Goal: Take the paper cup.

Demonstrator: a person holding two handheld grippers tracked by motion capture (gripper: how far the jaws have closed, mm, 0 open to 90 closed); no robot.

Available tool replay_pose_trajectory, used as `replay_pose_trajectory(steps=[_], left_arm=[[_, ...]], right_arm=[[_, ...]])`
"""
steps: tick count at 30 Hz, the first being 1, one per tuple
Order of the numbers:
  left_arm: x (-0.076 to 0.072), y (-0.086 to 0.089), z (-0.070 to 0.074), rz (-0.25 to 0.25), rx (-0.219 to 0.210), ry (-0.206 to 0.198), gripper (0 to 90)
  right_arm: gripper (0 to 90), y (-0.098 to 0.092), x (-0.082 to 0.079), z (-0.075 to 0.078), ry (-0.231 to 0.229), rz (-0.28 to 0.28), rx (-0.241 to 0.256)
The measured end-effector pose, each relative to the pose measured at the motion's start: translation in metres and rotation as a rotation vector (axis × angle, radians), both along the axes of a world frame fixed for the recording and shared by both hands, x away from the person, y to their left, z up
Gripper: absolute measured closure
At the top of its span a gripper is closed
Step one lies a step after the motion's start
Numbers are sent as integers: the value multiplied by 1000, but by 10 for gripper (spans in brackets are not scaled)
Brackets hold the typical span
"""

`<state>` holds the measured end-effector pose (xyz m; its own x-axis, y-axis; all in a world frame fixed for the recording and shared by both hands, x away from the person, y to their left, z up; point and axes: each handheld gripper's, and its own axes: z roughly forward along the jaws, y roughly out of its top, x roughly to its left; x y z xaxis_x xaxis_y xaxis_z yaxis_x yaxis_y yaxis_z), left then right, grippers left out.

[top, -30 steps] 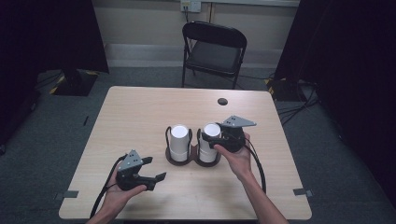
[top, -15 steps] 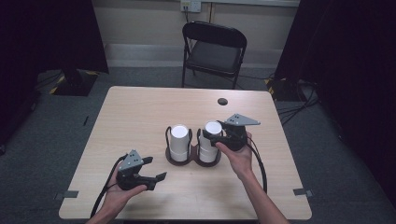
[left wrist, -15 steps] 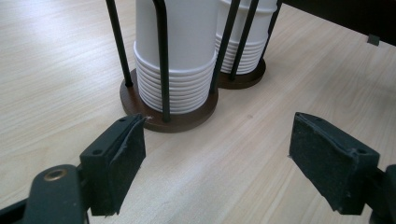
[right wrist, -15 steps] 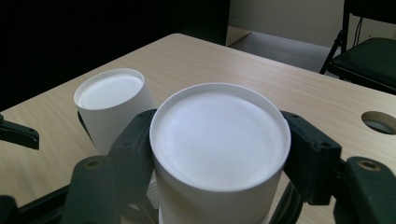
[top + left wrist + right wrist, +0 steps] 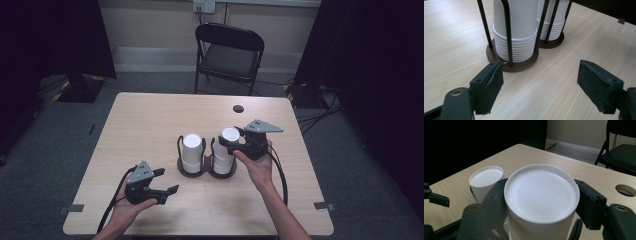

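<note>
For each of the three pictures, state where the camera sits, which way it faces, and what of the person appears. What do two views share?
High view: above the person's side, facing forward and down on the table; forearms, both hands.
Left gripper view: on the left claw, low, facing the cup holder; open jaws.
Right gripper view: on the right claw, facing over the right cup stack it clamps.
Shared: both cup stacks.

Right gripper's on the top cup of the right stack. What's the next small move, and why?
Probably lift straight up. The right gripper has its jaws closed on both sides of the top cup, which sits upside down on the right stack inside the upright wires of the holder. The left gripper is open, short of the holder.
</note>
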<state>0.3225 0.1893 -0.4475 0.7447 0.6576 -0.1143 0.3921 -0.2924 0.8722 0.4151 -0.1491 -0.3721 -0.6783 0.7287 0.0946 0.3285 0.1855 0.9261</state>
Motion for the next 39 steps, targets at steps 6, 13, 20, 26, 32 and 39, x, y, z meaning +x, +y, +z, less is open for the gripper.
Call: replay_pose_trajectory(steps=[6,13,20,26,32,39], left_arm=[[2,3,0,24,-9,8,180],[3,0,-2,-7,-32,-1,204],[3,-2,-3,-21,-40,-10,247],[2,-4,-2,-44,-50,9,305],[0,-7,1,-61,-77,-1,298],[0,-10,5,-94,-129,-6,340]], right_arm=[[334,-1,-2,6,-11,9,2],[334,-3,-5,14,-20,11,12],[334,-4,-6,15,-29,7,11],[334,-6,-8,21,-42,6,28],[334,-10,-11,26,-42,-2,47],[334,-15,-18,34,-49,8,62]])
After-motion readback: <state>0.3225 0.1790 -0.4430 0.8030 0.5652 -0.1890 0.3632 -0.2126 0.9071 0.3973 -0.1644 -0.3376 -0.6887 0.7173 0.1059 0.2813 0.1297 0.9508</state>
